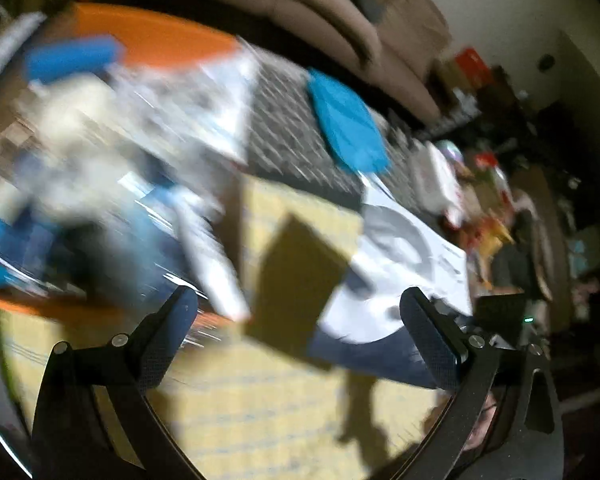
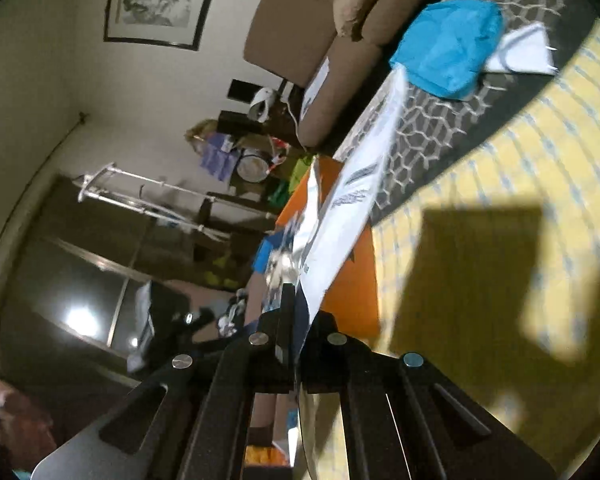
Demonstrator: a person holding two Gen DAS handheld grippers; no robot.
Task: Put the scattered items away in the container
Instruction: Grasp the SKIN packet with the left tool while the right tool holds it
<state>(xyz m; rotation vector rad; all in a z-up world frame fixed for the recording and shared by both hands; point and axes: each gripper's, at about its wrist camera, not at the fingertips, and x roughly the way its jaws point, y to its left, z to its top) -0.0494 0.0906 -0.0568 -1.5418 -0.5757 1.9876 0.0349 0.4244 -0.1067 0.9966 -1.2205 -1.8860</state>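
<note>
My right gripper (image 2: 296,316) is shut on the edge of a flat white printed packet (image 2: 356,196), which stretches away from the jaws above the orange container (image 2: 352,284). In the left wrist view the orange container (image 1: 152,36) sits at the left, holding a blurred heap of blue and white items (image 1: 72,120). Over the yellow mat (image 1: 260,400) my left gripper (image 1: 300,320) stands open with nothing between its fingers. A white and navy packet (image 1: 400,256) lies just beyond its right finger. A blue bag (image 1: 344,120) rests on the grey patterned rug (image 1: 292,140).
A brown sofa (image 1: 340,12) borders the rug's far side. Household clutter (image 1: 480,184) lines the wall at the right. In the right wrist view the blue bag (image 2: 448,48) lies beside a white item (image 2: 528,48) on the rug, and dark shadows cross the yellow mat (image 2: 480,280).
</note>
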